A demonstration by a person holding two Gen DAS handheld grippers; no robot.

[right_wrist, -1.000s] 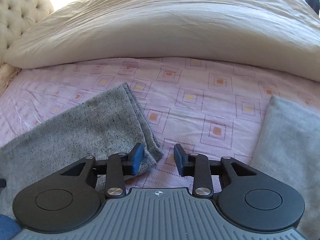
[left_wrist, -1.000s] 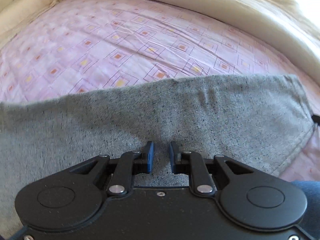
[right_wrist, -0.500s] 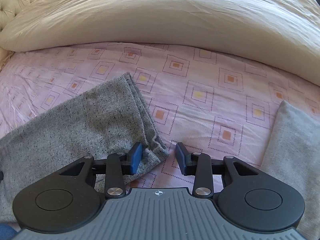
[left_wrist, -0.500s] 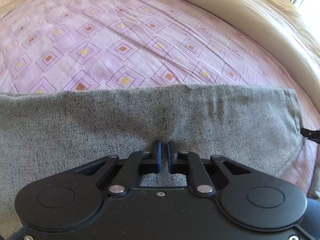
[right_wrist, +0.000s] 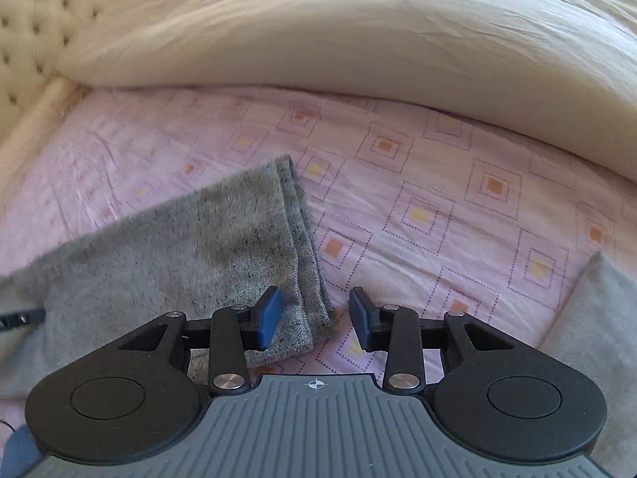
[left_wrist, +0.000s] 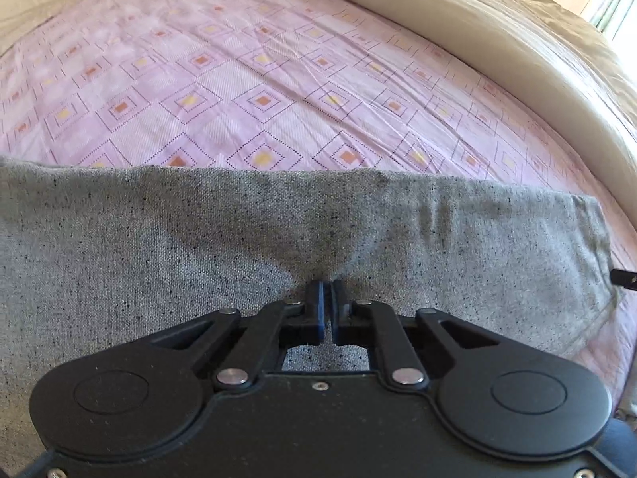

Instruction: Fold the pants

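Observation:
Grey speckled pants (left_wrist: 159, 239) lie flat across the pink patterned bed sheet (left_wrist: 278, 79), filling the lower left wrist view. My left gripper (left_wrist: 326, 285) is shut on a pinch of this cloth, and creases fan out from its blue pads. In the right wrist view the pants (right_wrist: 179, 247) end in a hemmed leg end. Its near corner (right_wrist: 314, 318) lies between the spread fingers of my right gripper (right_wrist: 316, 302), which is open. The left pad hangs over the cloth and the right pad over bare sheet.
A thick beige duvet (right_wrist: 358, 40) is bunched along the far side of the sheet, with a tufted headboard (right_wrist: 40, 20) at the upper left. A lighter grey cloth (right_wrist: 597, 318) lies at the right edge. The duvet (left_wrist: 517, 40) also curves along the right of the left wrist view.
The left jaws have closed from a clear gap onto the pants, puckering the cloth. The right gripper has shifted so the hem corner now lies between its open fingers.

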